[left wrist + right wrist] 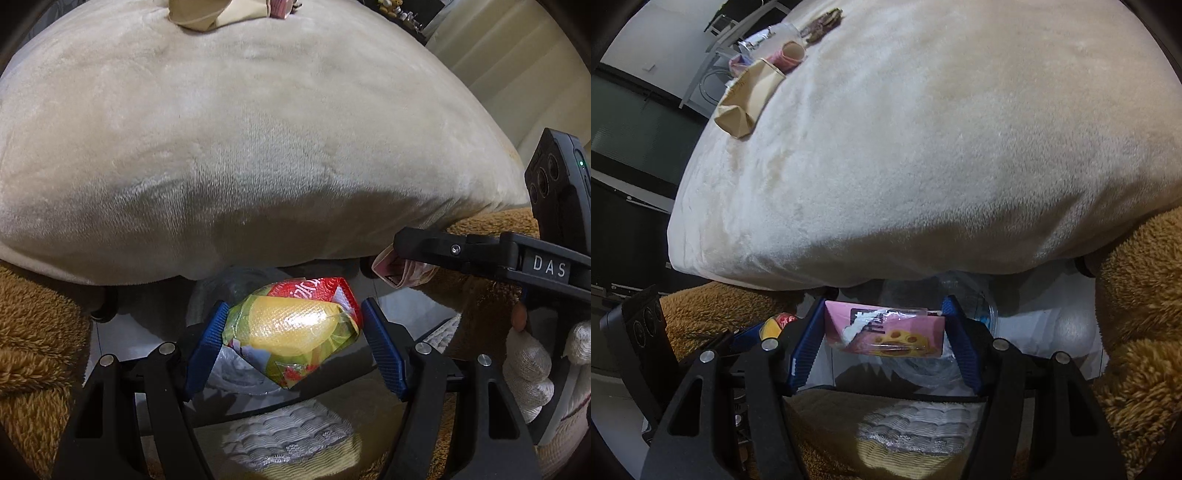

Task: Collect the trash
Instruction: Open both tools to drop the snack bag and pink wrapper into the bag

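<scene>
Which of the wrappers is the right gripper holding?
The pink wrapper with the yellow cheese picture, clamped in the right gripper. The left gripper holds the yellow-green-and-red one instead.

Crumpled snack wrapper [291, 328] – pink packet [886, 330]

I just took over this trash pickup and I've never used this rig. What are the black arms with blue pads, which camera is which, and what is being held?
There is no robot arm: a person holds a two-finger gripper in each hand, and a fisheye camera on each looks forward along its fingers.

The left wrist view shows the left gripper shut on a crumpled yellow, green and red wrapper. The right gripper enters from the right side, with a gloved hand behind it.

The right wrist view shows the right gripper shut on a pink packet.

Ahead lies a cream plush blanket. More trash sits at its far side: a brown paper bag and other scraps that I cannot identify. Brown fleece lies below.
</scene>
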Demonstrator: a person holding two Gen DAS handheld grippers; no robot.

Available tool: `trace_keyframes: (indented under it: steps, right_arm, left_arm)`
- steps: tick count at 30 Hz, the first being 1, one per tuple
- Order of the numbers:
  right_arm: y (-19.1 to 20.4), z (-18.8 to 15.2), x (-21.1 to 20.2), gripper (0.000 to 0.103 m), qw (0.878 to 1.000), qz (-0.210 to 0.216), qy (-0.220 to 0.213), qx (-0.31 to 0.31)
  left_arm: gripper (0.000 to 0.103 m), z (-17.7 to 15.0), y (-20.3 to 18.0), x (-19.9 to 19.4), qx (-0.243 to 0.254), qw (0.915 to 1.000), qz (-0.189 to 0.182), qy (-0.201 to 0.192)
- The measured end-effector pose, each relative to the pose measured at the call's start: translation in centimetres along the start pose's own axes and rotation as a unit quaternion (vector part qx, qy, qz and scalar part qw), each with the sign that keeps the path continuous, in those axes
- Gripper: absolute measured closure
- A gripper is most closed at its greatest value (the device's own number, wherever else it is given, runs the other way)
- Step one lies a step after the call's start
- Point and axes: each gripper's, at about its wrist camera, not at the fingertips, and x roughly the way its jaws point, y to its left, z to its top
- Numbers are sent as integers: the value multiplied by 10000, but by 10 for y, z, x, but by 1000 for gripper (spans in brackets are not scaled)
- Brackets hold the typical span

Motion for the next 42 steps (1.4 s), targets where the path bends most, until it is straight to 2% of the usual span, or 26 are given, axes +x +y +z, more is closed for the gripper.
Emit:
trace_keyframes:
  steps: [7, 10, 14, 16, 18, 20, 29, 37, 42]
  right_arm:
    - [2, 4, 30, 40, 9985, -123, 505, 152]
    - [2, 4, 36, 40, 9979, -158, 596, 188]
    - [3, 5, 41, 38, 9974, -267, 638, 214]
    - [-1, 5, 41, 37, 9972, -232, 618, 343]
    - [-4, 7, 40, 34, 9969, -196, 627, 433]
    - [-7, 8, 40, 32, 9966, -169, 640, 488]
    - [-6, 8, 31, 32, 9976, -182, 515, 419]
    - [5, 4, 9, 32, 9999, -76, 53, -48]
    - [10, 3, -12, 32, 9987, 241, -357, -286]
  left_arm:
    - [32, -2, -4, 19, 19, 9991, 62, 425]
    - [32, -3, -8, 25, 0, 9983, 67, 577]
    - [30, -5, -12, 23, 82, 9981, 143, 589]
    - [26, -4, -13, 22, 108, 9980, 176, 602]
    - [20, -3, -14, 21, 106, 9980, 274, 559]
    - [18, -2, -11, 19, 27, 9982, 261, 539]
    - [18, 2, 1, 5, -305, 9993, 85, 216]
    - [18, 5, 7, -18, -369, 9989, -72, -291]
    - [18, 9, 8, -30, -327, 9977, -4, -591]
